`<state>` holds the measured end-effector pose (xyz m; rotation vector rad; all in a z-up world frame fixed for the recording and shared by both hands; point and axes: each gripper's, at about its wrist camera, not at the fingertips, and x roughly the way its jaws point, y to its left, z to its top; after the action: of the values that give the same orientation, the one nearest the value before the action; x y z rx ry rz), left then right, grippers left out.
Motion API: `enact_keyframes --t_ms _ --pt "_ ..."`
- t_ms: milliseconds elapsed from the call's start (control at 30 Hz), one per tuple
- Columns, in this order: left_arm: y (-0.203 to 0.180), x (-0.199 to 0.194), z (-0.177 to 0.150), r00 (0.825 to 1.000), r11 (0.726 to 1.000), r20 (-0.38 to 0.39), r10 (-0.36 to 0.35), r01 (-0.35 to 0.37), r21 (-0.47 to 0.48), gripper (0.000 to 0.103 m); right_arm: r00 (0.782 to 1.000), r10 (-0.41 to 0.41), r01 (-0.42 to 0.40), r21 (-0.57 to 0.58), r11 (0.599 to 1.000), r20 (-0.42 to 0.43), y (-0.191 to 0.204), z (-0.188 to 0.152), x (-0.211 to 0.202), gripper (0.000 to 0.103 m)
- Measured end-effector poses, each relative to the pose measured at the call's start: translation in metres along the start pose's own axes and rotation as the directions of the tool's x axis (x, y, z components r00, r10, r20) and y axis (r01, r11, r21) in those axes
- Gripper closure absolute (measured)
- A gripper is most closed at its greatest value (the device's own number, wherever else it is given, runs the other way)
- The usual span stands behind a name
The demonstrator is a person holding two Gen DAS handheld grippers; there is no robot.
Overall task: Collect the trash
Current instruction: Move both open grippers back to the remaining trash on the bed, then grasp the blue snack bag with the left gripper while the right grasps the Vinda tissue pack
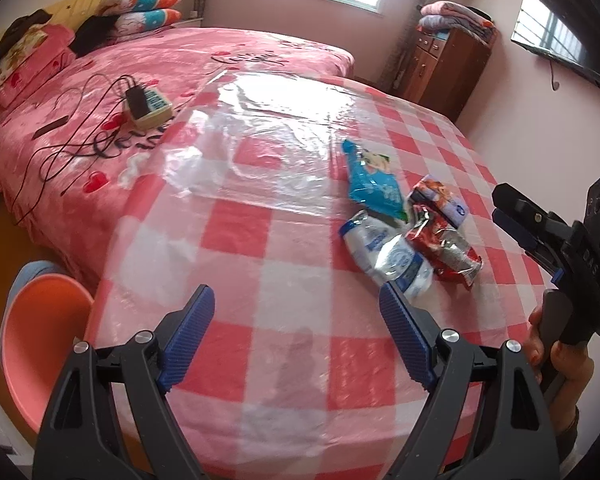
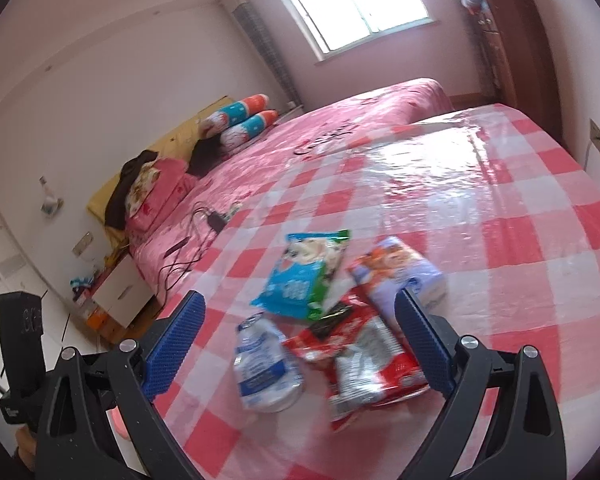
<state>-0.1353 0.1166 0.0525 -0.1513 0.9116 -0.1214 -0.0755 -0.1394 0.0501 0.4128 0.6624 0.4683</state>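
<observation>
Nothing collected yet: four pieces of trash lie clustered on the checked, plastic-covered table.

Left view: left gripper angled down, released and empty; crushed clear plastic bottle just ahead-right.
Right view: right gripper gapes, empty, framing the crumpled red foil wrapper, blue-green snack packet and pale purple pouch beyond.

A red-and-white checked tablecloth fills the frame's middle, bearing a blue-and-green packet, a white-and-blue pouch and a red-and-silver wrapper at right, with a pink heart-patterned bedspread upper left and an orange stool lower left.
</observation>
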Motion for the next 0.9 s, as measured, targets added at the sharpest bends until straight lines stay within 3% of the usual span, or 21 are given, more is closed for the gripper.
enact_keyframes --t_ms 433,900 --pt "-0.059 0.035 0.028 1.0 0.992 -0.012 -0.015 0.016 0.129 0.018 0.996 -0.07 0.074 0.076 0.994 -0.046 -0.059 0.014 0.005 0.009" --pt "-0.09 0.094 0.073 0.998 0.981 -0.07 0.008 0.006 0.194 0.018 0.985 -0.076 0.084 0.043 0.996 -0.153 -0.069 0.02 0.036 0.009"
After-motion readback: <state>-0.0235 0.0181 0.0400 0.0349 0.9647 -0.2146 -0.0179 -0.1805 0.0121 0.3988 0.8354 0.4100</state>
